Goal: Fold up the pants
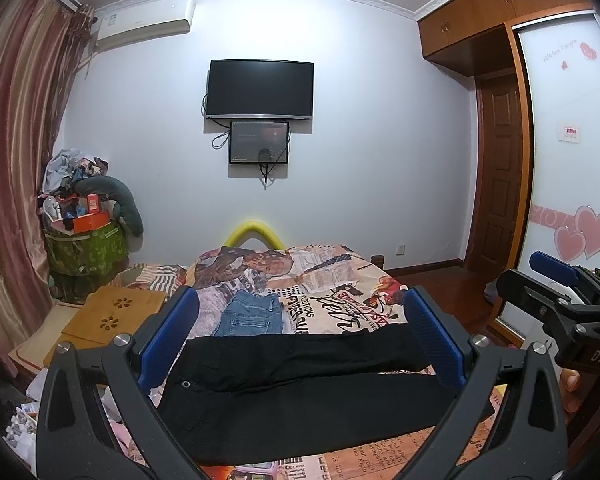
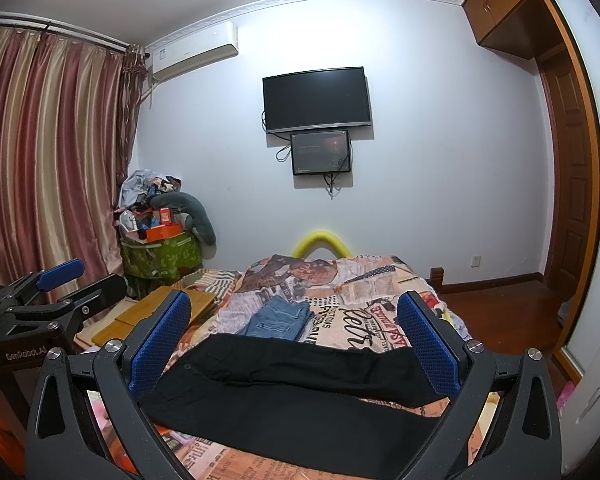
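Observation:
Black pants (image 1: 300, 400) lie sideways across the patterned bedspread (image 1: 340, 308), waist and button to the left, legs to the right. One leg rests askew over the other. My left gripper (image 1: 300, 304) is open and hovers over the near side of the pants with nothing between its blue pads. At that view's right edge my right gripper (image 1: 536, 280) hangs beside the bed. In the right wrist view the black pants (image 2: 292, 392) stretch between the blue pads of my right gripper (image 2: 294, 304), which is open and empty. My left gripper (image 2: 80, 280) shows at the left there.
Folded blue jeans (image 1: 252, 314) (image 2: 278, 320) lie on the bed beyond the black pants. A wooden lap board (image 1: 116, 316) sits at the bed's left side. A green bag (image 1: 88, 248) piled with clutter stands in the corner by the curtain. A wardrobe (image 1: 572, 160) lines the right.

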Available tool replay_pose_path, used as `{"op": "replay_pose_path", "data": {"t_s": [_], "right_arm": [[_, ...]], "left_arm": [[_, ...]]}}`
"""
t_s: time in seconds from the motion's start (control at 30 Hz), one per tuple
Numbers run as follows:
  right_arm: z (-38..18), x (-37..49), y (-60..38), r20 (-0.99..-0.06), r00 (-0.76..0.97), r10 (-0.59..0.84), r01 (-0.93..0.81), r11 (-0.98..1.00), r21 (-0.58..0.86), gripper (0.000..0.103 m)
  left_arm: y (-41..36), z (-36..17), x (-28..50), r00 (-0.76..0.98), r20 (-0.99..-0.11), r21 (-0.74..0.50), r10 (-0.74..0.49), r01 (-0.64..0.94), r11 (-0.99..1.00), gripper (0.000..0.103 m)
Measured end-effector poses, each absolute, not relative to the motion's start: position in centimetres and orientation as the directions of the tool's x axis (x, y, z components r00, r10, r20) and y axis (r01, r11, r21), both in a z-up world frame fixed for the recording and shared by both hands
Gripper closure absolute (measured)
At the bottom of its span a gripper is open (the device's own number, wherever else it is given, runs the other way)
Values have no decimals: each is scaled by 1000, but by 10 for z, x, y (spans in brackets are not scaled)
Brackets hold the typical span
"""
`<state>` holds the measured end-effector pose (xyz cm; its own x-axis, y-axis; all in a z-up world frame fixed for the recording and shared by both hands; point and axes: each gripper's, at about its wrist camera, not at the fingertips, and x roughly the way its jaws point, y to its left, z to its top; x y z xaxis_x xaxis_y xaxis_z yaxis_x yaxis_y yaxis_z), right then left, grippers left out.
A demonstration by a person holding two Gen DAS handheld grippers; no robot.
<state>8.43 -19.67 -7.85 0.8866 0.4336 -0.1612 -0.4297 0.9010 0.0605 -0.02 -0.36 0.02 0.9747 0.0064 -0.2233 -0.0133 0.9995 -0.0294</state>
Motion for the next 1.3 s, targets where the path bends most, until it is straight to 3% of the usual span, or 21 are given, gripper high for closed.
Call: {"op": "replay_pose_path", "data": {"t_s": [1.3], "right_arm": [[-86, 93, -198, -182, 887, 424, -420, 905, 63, 0]], "left_arm": [[-1, -4, 11, 970, -245, -40, -4, -6, 999, 0]]}}
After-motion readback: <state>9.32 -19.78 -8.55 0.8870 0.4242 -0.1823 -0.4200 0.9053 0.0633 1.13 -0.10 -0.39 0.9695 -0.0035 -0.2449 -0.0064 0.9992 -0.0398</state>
